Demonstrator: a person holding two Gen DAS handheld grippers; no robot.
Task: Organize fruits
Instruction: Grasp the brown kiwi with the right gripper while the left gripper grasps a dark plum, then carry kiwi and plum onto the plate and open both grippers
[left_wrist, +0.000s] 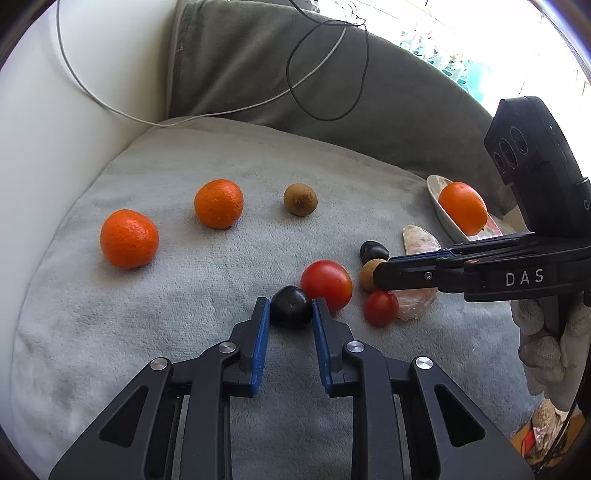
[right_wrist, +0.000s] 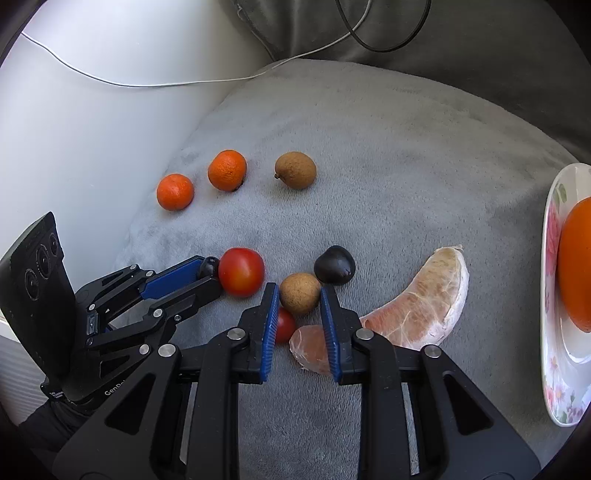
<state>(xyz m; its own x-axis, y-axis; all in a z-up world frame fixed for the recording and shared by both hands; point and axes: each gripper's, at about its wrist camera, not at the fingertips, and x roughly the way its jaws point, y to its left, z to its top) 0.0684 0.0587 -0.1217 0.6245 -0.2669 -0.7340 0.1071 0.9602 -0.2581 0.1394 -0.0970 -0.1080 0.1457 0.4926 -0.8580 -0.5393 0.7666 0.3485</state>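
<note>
On a grey plush cushion (left_wrist: 184, 295) lie scattered fruits. My left gripper (left_wrist: 291, 303) is shut on a small dark, glossy fruit (left_wrist: 291, 314) that rests on the cushion beside a large red tomato (left_wrist: 327, 284). In the right wrist view my right gripper (right_wrist: 299, 291) is shut on a small round brown fruit (right_wrist: 300, 295), with a small red tomato (right_wrist: 285, 325) to its left and a second dark fruit (right_wrist: 334, 265) just behind it. Two pink citrus segments (right_wrist: 417, 306) lie at its right. The left gripper (right_wrist: 210, 273) appears there from the left.
Two mandarins (left_wrist: 129, 238) (left_wrist: 218, 203) and another brown fruit (left_wrist: 300, 199) lie in a row farther back. A flowered plate (right_wrist: 554, 369) with an orange (right_wrist: 576, 266) sits at the right. Cables (left_wrist: 325, 74) run over the sofa back. A gloved hand (left_wrist: 550, 347) holds the right gripper.
</note>
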